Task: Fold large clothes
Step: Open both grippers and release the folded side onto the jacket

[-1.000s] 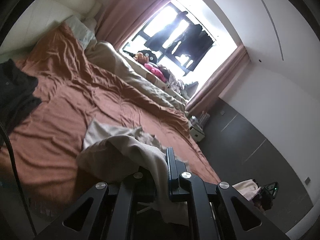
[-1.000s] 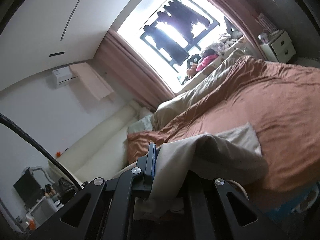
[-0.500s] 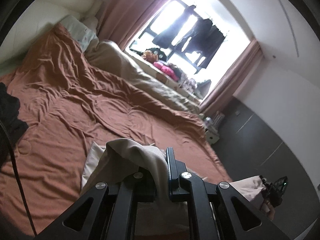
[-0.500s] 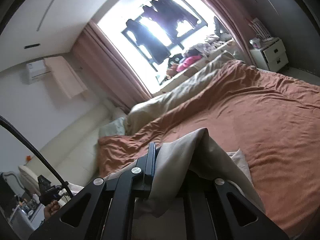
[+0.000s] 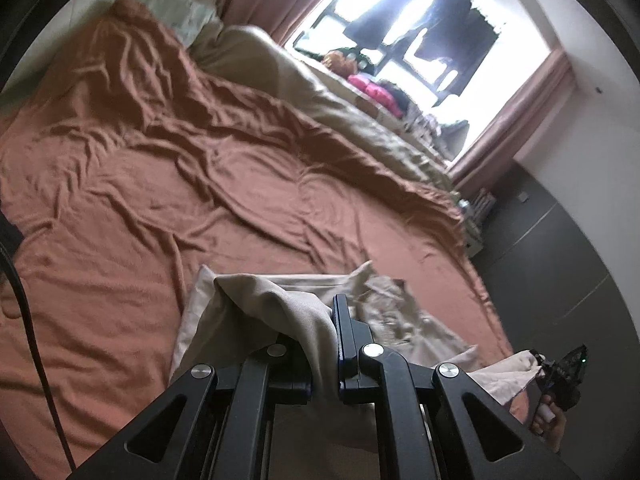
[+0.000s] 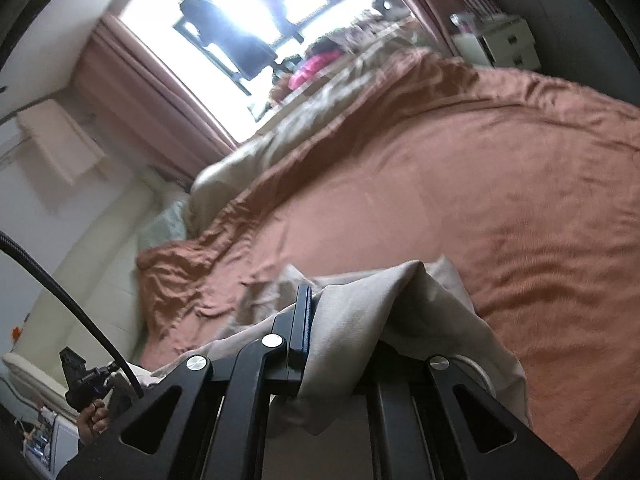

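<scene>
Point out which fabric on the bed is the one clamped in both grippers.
The beige garment, pinched in the left gripper and right gripper. The rust-brown bedspread lies flat beneath it, and the olive duvet is bunched by the window, both untouched.

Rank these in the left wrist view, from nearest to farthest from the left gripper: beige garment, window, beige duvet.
1. Beige garment: clamped in the left gripper, at the bed's near edge.
2. Beige duvet: along the bed's far side.
3. Window: behind the duvet, top right.
</scene>
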